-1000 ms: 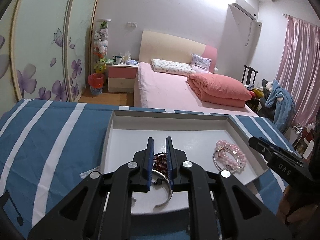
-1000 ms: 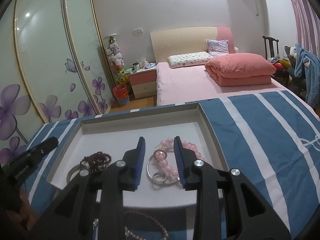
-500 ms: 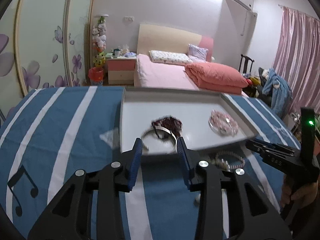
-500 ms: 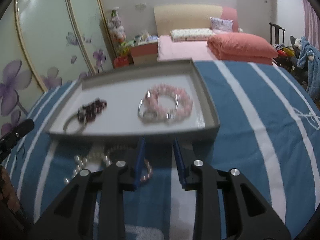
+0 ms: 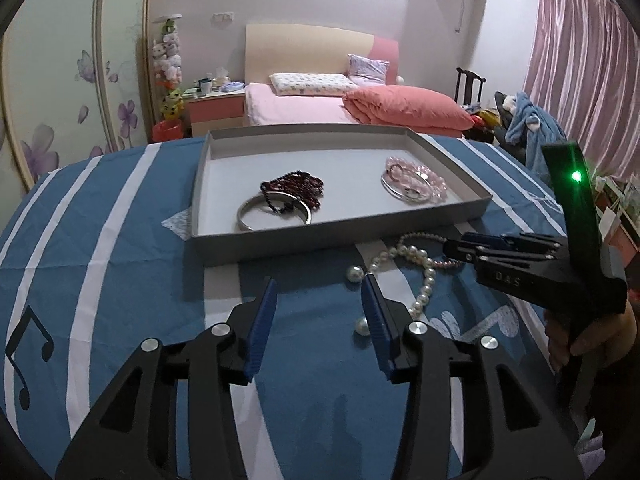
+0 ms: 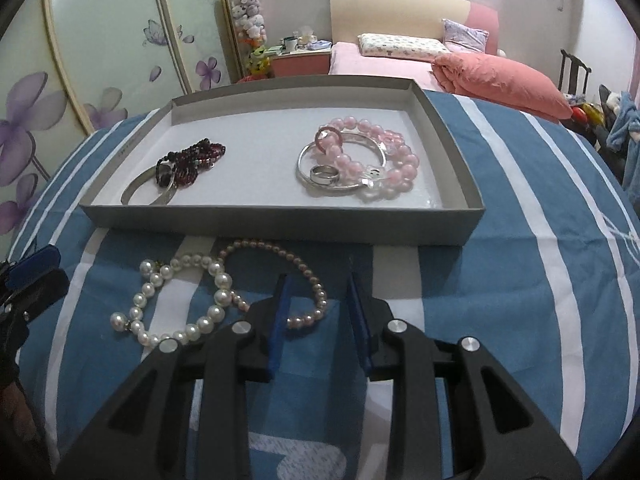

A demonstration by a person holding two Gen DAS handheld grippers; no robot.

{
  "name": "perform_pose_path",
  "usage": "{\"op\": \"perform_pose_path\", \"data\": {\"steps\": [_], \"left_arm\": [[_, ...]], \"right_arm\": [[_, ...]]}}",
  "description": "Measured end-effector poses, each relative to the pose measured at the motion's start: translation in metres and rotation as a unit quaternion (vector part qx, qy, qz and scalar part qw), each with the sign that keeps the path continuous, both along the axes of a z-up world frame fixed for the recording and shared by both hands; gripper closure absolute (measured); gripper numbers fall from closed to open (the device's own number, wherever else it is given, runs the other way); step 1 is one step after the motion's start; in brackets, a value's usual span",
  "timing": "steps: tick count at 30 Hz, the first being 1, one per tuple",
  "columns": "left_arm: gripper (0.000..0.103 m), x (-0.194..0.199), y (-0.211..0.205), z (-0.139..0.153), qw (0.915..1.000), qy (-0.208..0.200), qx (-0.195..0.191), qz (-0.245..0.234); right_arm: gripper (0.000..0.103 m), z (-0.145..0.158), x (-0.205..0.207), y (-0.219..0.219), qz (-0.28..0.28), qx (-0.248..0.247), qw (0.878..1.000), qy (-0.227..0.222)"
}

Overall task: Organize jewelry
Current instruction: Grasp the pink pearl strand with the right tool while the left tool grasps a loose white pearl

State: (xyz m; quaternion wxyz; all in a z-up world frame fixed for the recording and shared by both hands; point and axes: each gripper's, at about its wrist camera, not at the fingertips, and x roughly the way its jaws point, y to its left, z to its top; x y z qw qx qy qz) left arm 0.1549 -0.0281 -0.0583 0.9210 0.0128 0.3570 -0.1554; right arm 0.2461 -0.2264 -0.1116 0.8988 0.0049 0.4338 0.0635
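Both tongs are now sitting back from the grey tray, whereas a second ago each was reaching over it, the left tongs above the dark red bead bracelet and the right tongs above the pink bead bracelet. The left tongs are standing wide open and empty over the blue striped cloth of the worktop; their blue pads were much closer together a second ago. The right tongs are also gaping apart and holding nothing, hovering just over the near end of the small pink pearl strand.

Inside the tray, the dark red bead bracelet is lying across a silver bangle on the left. On the right, the pink bead bracelet is resting on another silver bangle with a silver ring inside it. These pieces are lying where they were before.

With the tongs pulled back, the white pearl necklace is now showing fully on the cloth just in front of the tray, tangled with the pink strand. In the left view, two loose pearls are lying near it.
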Motion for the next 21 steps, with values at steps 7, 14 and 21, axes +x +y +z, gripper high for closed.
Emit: {"op": "perform_pose_path", "data": {"steps": [7,14,21], "left_arm": [[0.057,-0.004,-0.005,-0.008,0.9999,0.008,0.01,-0.009],[0.057,-0.011,-0.021,-0.017,0.9983,0.022,0.037,-0.04],[0.058,-0.008,-0.036,-0.03,0.9954,0.05,0.06,-0.055]], "right_arm": [[0.093,0.0,-0.005,0.007,0.008,-0.054,0.998,-0.008],[0.096,-0.001,-0.01,-0.031,-0.064,-0.057,0.996,-0.006],[0.096,-0.003,-0.012,-0.039,-0.067,-0.054,0.996,-0.005]]}}
